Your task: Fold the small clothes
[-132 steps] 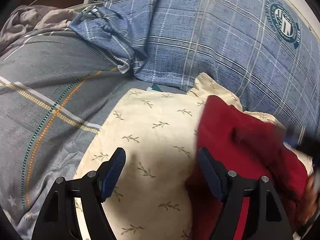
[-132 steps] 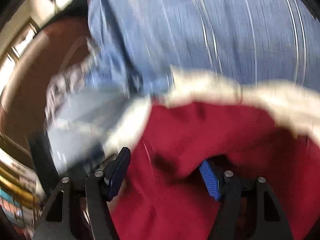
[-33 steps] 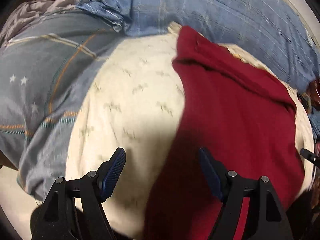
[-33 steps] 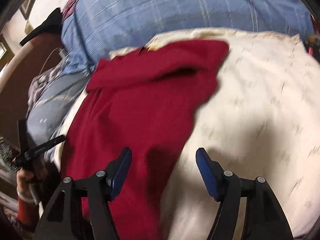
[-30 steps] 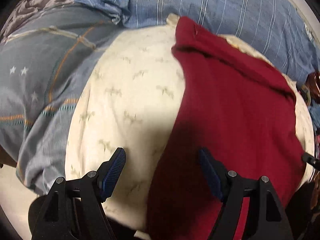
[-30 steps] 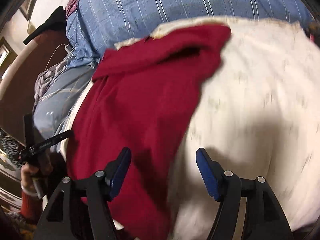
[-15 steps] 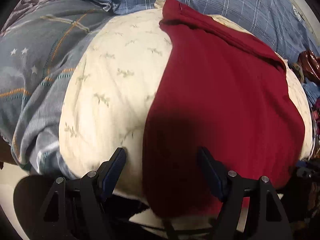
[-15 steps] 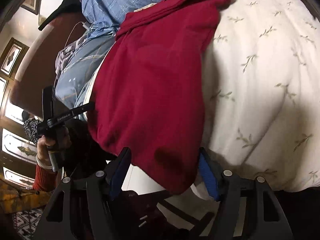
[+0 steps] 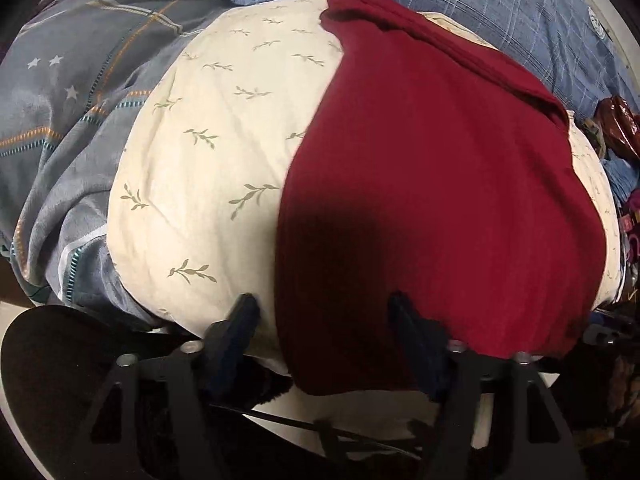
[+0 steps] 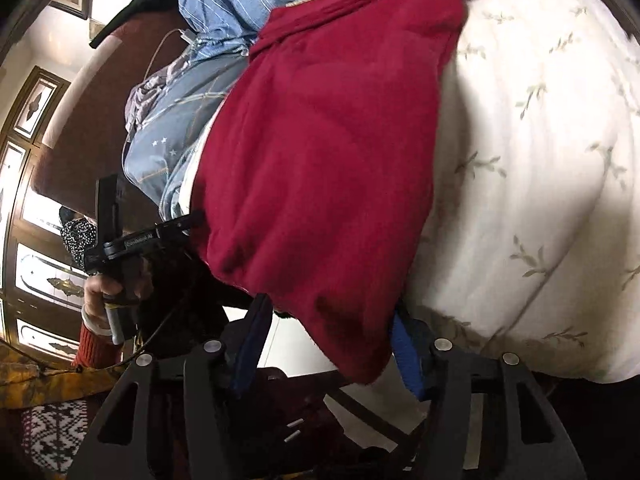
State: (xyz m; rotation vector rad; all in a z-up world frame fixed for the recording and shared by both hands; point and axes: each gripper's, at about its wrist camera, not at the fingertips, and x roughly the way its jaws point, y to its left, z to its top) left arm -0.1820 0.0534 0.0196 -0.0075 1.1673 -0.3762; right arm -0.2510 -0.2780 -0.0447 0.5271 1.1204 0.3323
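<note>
A dark red garment (image 9: 432, 184) lies spread flat on a cream leaf-print pillow (image 9: 216, 152), its near hem hanging over the pillow's front edge. My left gripper (image 9: 326, 324) is open, its fingers straddling the garment's near left corner at the hem. In the right wrist view the same red garment (image 10: 328, 148) drapes over the pillow (image 10: 536, 184). My right gripper (image 10: 330, 340) is open, with the garment's lower right corner hanging between its fingers. The left gripper also shows in the right wrist view (image 10: 160, 232), held in a hand at the garment's far corner.
A grey plaid duvet (image 9: 72, 92) lies left of the pillow and a blue plaid pillow (image 9: 520, 8) behind it. Coloured clutter (image 9: 618, 132) sits at the right. A dark wooden headboard (image 10: 80, 128) and glazed cabinet doors (image 10: 28, 200) stand beyond the bed.
Both grippers have pulled back and down toward the pillow's front edge. The garment's near hem now sits between the fingers of each. The garment lies spread out flat.
</note>
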